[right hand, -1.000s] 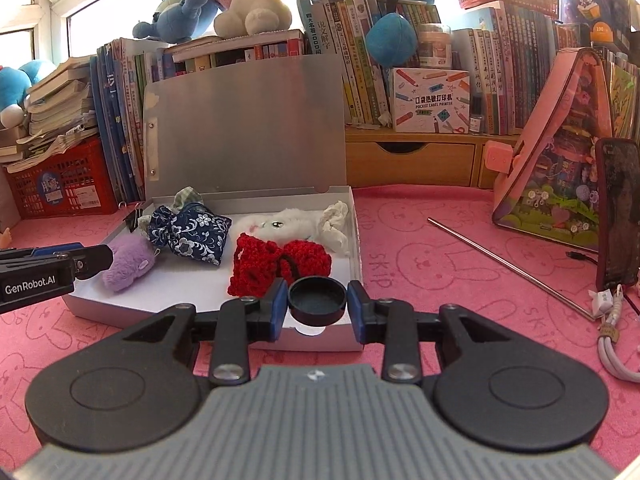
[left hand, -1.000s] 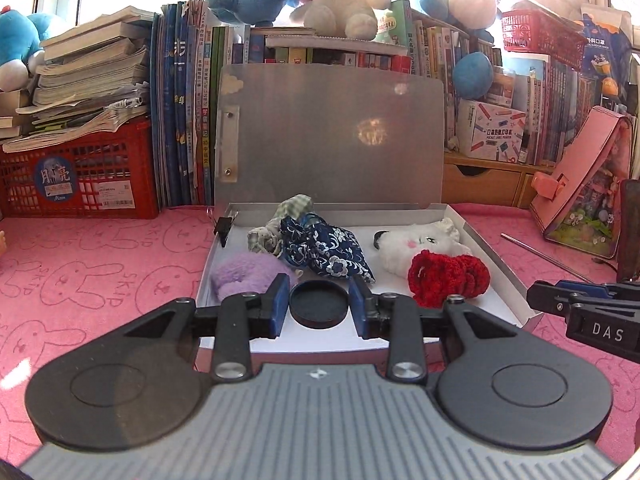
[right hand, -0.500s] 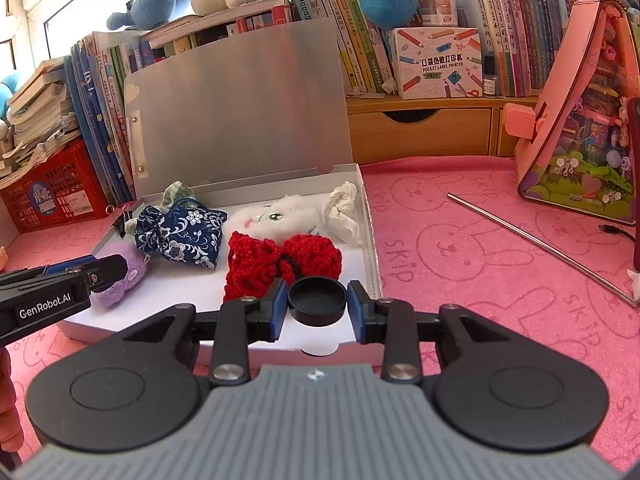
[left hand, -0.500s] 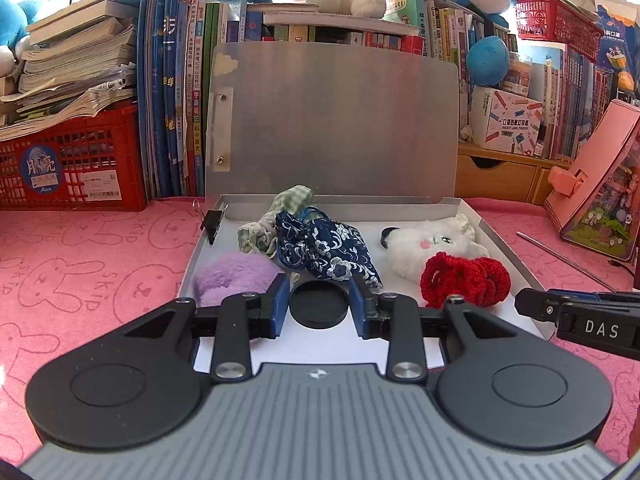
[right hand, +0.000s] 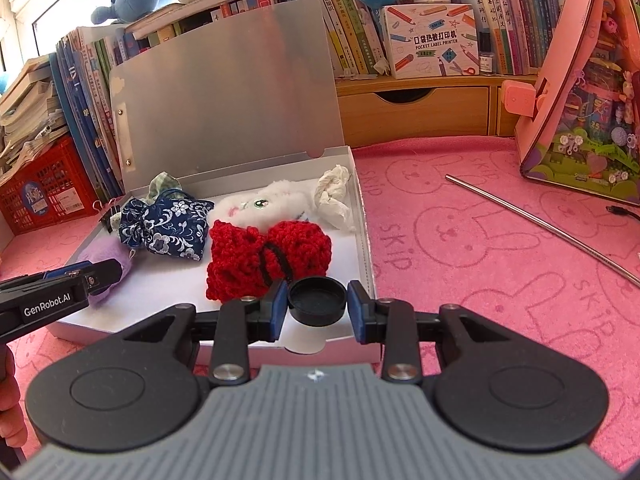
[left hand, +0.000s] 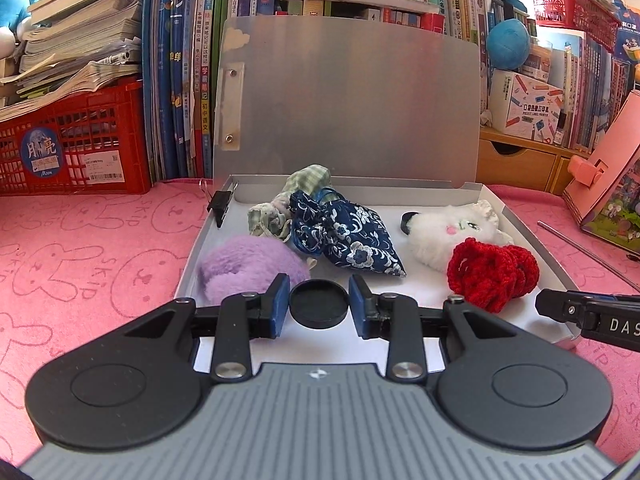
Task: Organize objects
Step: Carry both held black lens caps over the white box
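An open white box with its silver lid raised holds a purple plush, a blue floral pouch, a checked cloth bundle, a white plush and a red knitted pouch. My left gripper hovers over the box's front edge, shut on a black round cap. My right gripper hovers at the box's front right corner, shut on another black round cap.
A pink rabbit-print cloth covers the table. A metal rod and a pink toy house lie to the right. A red crate, books and a wooden drawer unit line the back. A black binder clip grips the box's left wall.
Both grippers have moved forward toward the box and lowered slightly, each still holding its cap. The items in the box have not moved.
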Motion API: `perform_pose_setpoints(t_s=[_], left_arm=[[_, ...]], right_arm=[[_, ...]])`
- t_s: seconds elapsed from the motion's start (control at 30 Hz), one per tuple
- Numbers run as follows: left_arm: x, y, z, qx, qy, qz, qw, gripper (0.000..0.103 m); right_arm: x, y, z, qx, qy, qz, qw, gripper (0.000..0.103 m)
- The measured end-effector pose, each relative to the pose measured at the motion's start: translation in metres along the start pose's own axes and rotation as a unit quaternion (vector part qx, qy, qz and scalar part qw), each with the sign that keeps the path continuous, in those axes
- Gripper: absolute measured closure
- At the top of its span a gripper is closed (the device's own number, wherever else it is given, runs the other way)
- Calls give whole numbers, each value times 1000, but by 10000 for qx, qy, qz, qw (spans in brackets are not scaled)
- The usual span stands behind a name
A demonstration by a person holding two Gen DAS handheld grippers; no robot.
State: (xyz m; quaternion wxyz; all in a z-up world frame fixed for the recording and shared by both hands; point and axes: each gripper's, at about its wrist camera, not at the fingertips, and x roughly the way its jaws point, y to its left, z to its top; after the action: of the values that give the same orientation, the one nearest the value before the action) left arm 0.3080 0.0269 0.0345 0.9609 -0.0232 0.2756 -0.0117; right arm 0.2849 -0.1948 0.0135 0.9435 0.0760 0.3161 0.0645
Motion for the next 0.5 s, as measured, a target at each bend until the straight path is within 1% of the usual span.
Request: perform_pose_setpoints(t_s=[0.5], left_arm=[[9,-2,-5,55,46,11,10000,65]], right_arm=[[6,4,-1,-103,6,23,9999,66]])
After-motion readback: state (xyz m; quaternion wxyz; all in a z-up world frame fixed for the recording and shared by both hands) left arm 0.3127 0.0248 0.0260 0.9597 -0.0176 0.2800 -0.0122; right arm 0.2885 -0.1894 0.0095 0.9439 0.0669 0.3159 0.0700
